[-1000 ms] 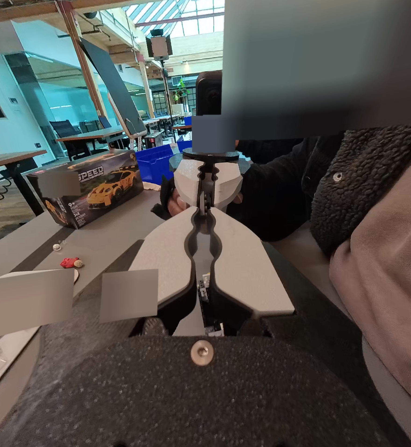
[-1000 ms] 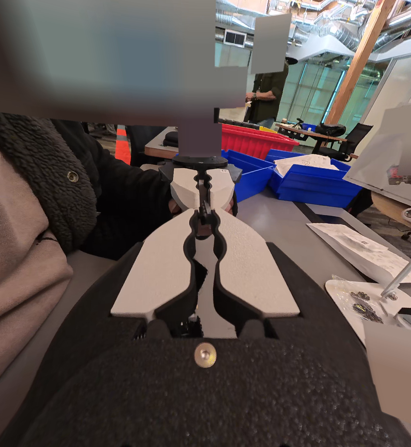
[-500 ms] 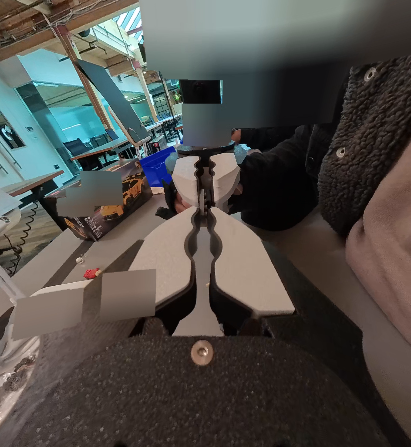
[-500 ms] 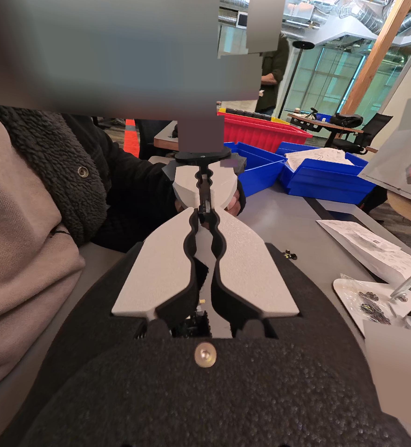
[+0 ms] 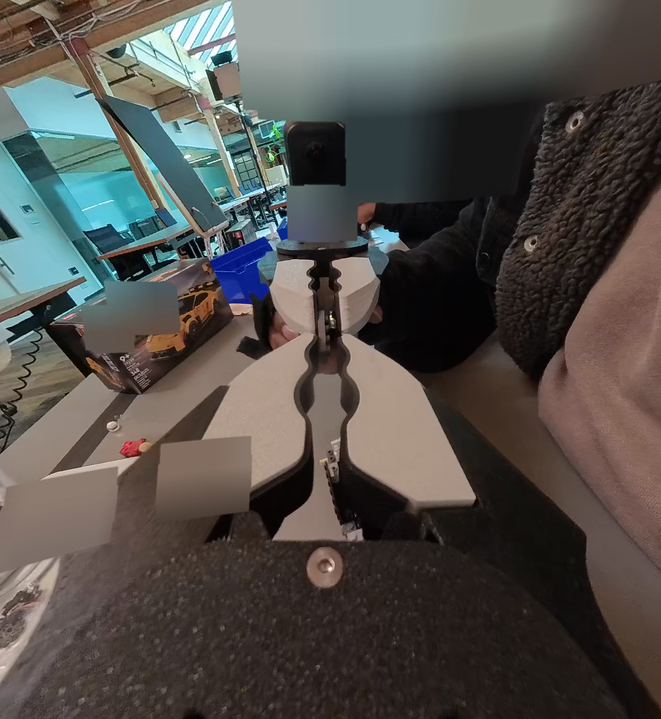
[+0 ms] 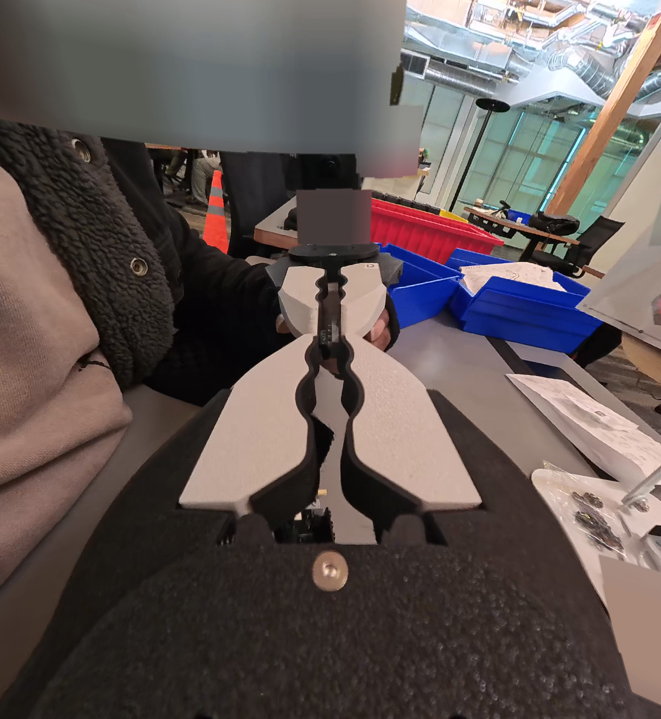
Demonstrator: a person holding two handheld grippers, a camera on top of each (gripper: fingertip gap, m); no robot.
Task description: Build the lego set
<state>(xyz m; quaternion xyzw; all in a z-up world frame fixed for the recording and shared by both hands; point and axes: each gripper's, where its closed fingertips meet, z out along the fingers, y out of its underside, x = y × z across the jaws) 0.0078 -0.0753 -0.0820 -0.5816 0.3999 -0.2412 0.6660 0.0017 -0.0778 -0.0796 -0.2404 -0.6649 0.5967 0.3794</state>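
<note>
The left gripper (image 5: 326, 342) and right gripper (image 6: 327, 342) meet tip to tip above the grey table (image 6: 449, 373), each facing the other. Both are closed on small lego pieces (image 5: 327, 327), seemingly one dark part apiece, though the tips are too crowded to be sure. The parts lie along the shared finger axis, so joining means pressing straight together. Compared with a second ago, the lego box (image 5: 158, 330) sits further left.

Open-plan office or workshop: desks (image 5: 142, 247), glass partitions (image 6: 515, 163), exposed ducts (image 6: 578, 74), blue parts bins (image 6: 523, 307).
</note>
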